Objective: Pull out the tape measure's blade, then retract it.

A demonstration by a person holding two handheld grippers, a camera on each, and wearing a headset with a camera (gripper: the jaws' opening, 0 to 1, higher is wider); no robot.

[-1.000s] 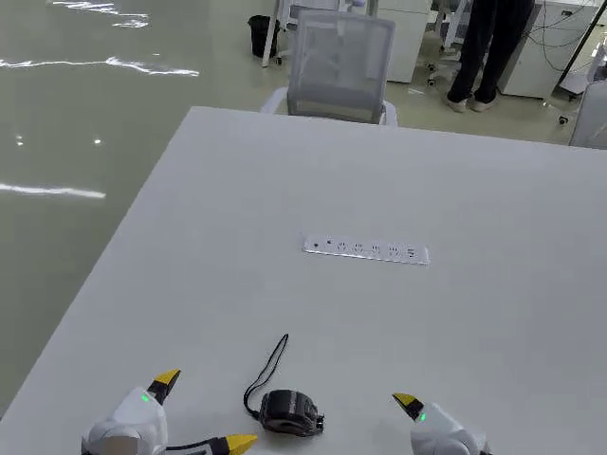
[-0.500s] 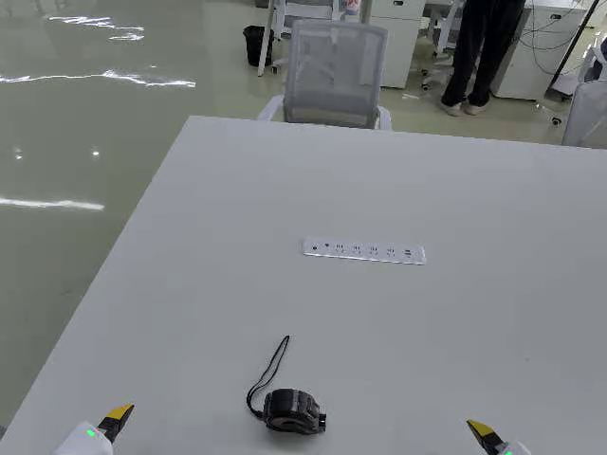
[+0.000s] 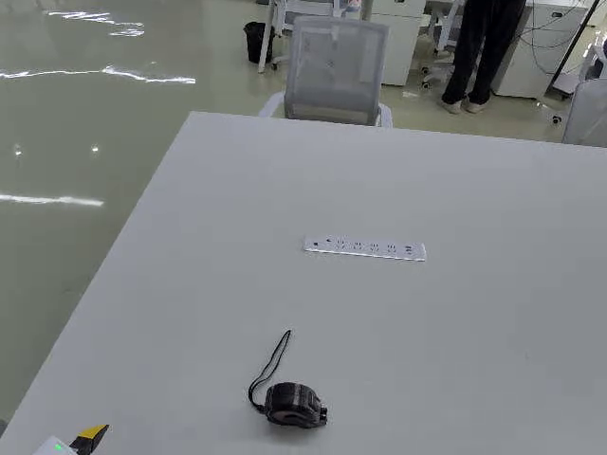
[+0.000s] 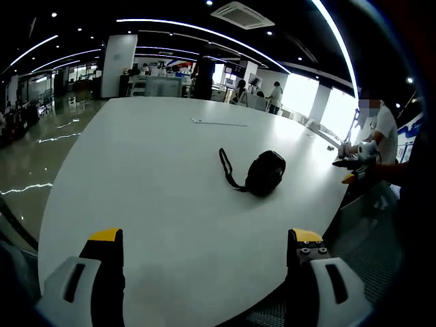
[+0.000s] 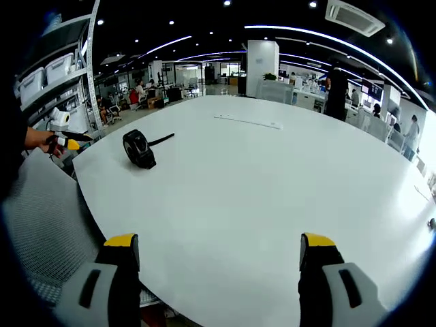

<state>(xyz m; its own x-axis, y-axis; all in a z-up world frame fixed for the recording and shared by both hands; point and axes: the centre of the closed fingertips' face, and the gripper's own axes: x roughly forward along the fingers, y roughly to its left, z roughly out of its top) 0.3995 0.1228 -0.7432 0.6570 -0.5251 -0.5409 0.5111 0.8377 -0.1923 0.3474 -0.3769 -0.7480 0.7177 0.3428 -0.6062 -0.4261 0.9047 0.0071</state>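
Left claw (image 4: 206, 238): jaws spread wide, nothing between them. It hangs at the near edge of the bench (image 3: 190, 284), left of the tape (image 3: 296, 405) and well apart from it. In the head view one of its yellow tips pokes in at the bottom-left corner.

Right claw (image 5: 219, 242): also spread wide, empty. Its yellow tips sit over the near bench edge, with the tape ahead and off to its left, well apart.

Each claw's view catches the other one. The right claw is at the far right of the left gripper view, and the left claw is at the far left of the right gripper view. Both are out at the bench edge.

Tape: small dark round case lying on the white bench close to the near edge, roughly between the two claws, touched by neither. Black strap (image 3: 272, 365) loops out from the case, away from the near edge, flat on the bench top.

Strip (image 3: 365, 249): white power strip, mid-bench, well beyond the tape, long side running across.

Grey mesh chair (image 3: 337, 62) sits at the far edge. A person (image 3: 479, 47) in dark trousers stands behind it, to the right. Floor (image 3: 85, 142) is glossy and reflects the ceiling lights.
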